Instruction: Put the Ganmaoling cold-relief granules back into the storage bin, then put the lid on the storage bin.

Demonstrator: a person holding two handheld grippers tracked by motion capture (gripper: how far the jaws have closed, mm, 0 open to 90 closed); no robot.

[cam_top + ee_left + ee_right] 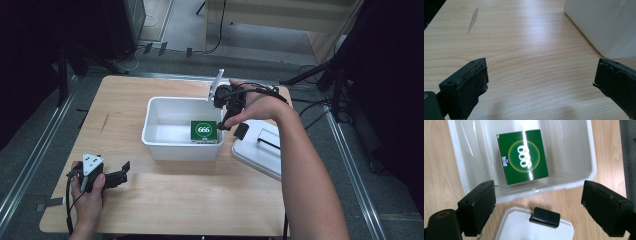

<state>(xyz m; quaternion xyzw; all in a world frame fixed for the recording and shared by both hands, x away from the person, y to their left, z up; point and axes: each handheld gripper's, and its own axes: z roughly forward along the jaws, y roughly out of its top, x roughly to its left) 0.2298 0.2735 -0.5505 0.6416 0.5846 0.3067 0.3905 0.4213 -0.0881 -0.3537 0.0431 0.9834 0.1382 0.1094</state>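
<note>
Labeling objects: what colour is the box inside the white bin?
Green box with a white 666 in a ring; clearest in the right gripper view.

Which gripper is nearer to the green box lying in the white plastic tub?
The right. The right gripper hangs open just above the tub's right rim, beside the green box. The left gripper sits open on the wooden table, off the tub's near-left corner.

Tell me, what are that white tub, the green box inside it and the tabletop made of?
The white tub looks like glossy moulded plastic: thin, slightly see-through walls with light streaks. The green box seems to be printed cardboard with a shiny wrap or coating, judging by the glare across it. The tabletop shows pale wood grain, either veneer or laminate.
</note>
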